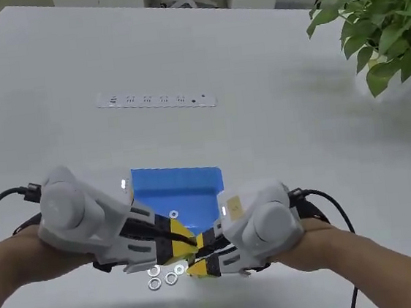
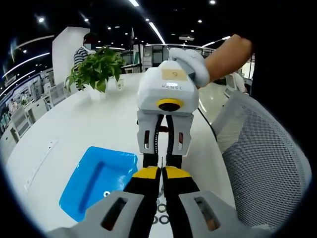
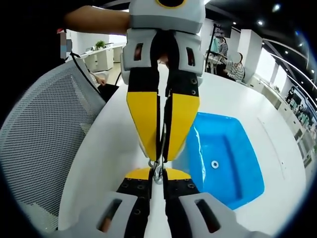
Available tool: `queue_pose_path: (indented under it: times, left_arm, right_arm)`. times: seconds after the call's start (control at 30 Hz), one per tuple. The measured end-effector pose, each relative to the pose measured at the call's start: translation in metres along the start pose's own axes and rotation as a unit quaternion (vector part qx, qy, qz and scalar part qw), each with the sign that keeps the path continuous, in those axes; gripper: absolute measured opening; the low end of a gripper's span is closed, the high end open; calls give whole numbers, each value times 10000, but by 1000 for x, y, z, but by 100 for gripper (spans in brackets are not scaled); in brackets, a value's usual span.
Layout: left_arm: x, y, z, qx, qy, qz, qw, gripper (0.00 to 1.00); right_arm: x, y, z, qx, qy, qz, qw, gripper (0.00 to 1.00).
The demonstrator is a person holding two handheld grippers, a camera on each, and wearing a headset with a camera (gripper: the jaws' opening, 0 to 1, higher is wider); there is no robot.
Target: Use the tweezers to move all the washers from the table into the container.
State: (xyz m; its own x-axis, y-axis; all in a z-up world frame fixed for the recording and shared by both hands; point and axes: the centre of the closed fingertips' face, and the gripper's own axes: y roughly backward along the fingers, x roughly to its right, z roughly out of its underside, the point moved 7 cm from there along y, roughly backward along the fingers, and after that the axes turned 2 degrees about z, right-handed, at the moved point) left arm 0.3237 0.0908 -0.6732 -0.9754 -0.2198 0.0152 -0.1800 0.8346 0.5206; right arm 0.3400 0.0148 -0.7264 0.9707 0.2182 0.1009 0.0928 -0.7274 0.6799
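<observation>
Tweezers (image 3: 163, 139) lie crosswise between the hands. The left gripper (image 2: 161, 172) is clamped on them and the right gripper (image 3: 156, 174) is closed over their tips. Loose washers (image 1: 167, 276) sit just below the jaws, on the person's side. The container (image 1: 186, 182) is just beyond them, with one washer (image 1: 174, 215) inside.

Open-plan office, mesh chair (image 2: 267, 148), potted plant (image 1: 382, 18)

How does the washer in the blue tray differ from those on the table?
The lone washer lies inside the blue container; the table washers lie outside it, on the white table. The lone washer is by itself; the table washers huddle in a small cluster. All are small silvery rings.
</observation>
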Motion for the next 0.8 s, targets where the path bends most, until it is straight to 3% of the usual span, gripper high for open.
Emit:
queue_pose_path:
  times: [0.5,0.8]
  left_arm:
    - [3,-1,-2,-29,-58,-34,10000,7]
    - [4,0,-4,102,-71,-57,9999,17]
  right_arm:
    - [-1,1,-1,-29,-32,11,10000,9]
    - [0,3,-5,-24,52,25,10000,9]
